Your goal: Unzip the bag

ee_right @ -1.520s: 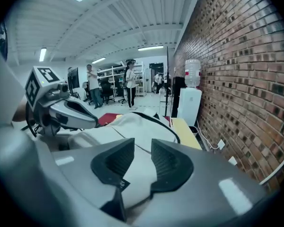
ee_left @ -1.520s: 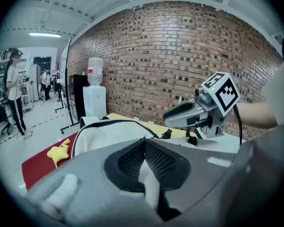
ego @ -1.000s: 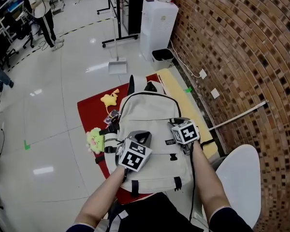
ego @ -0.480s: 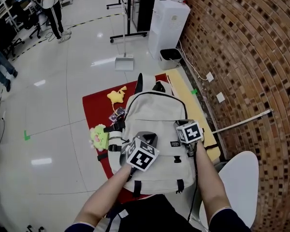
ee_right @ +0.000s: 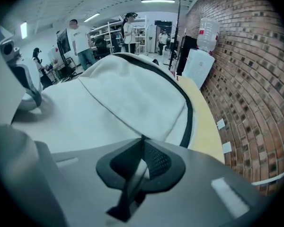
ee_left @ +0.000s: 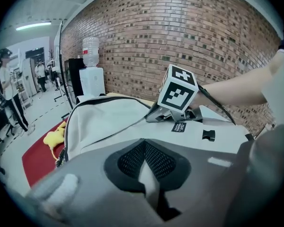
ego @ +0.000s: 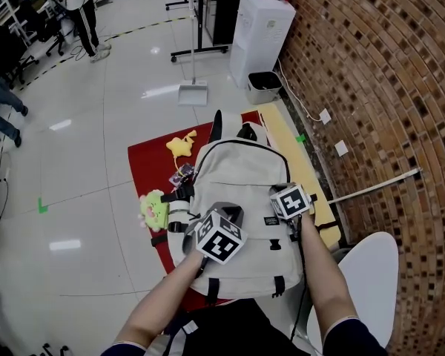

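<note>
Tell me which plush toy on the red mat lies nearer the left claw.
The green plush toy, beside the backpack's side buckles, just left of the left claw; the yellow plush toy lies farther off, by the bag's top.

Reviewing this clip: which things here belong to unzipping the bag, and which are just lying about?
Job:
backpack
its zip

Lying about:
yellow plush
green plush
red mat
dustpan
bin
water dispenser
chair
</note>
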Tool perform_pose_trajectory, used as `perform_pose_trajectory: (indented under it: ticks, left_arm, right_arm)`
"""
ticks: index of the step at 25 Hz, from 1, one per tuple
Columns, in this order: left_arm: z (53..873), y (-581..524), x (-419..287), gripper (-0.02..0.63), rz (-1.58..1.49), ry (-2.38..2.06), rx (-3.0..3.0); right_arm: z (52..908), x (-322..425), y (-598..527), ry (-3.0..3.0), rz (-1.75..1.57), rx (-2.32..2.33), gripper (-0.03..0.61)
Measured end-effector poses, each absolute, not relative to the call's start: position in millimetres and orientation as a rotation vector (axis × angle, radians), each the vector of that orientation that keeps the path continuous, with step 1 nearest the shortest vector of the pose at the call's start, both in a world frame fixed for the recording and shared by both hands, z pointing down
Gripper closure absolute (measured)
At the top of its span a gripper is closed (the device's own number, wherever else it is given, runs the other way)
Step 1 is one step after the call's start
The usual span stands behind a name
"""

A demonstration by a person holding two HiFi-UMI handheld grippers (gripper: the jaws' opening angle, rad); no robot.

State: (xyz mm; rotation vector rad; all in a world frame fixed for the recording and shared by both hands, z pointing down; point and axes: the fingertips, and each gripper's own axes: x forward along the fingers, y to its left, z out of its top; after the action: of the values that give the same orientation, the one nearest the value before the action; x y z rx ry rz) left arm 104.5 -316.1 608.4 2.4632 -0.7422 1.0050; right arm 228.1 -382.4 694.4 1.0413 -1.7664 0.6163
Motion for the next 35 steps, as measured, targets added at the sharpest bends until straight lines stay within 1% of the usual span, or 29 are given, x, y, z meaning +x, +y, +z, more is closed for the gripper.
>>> perform_pose_trajectory:
  ticks: [6, 18, 26, 35]
  left_arm:
    - [618, -312, 106, 0.61, 1.033, -0.711, 2.453]
    - [611, -312, 106, 0.609, 0.98, -0.712, 2.473]
    - [592, -314, 89, 0.611, 0.915, -0.761, 2.484]
    - [586, -321, 52, 0.609, 0.899, -0.855, 2.435]
  right_arm:
    - [677, 224, -376, -1.795, 0.589, 0.972, 0.558]
    - [661, 179, -375, -1.802, 0.519, 0.813, 0.555]
    - [654, 135, -376, -1.881, 0.509, 0.764, 0.557]
    - [649, 90, -380, -1.941, 0.473, 0.696, 0.555]
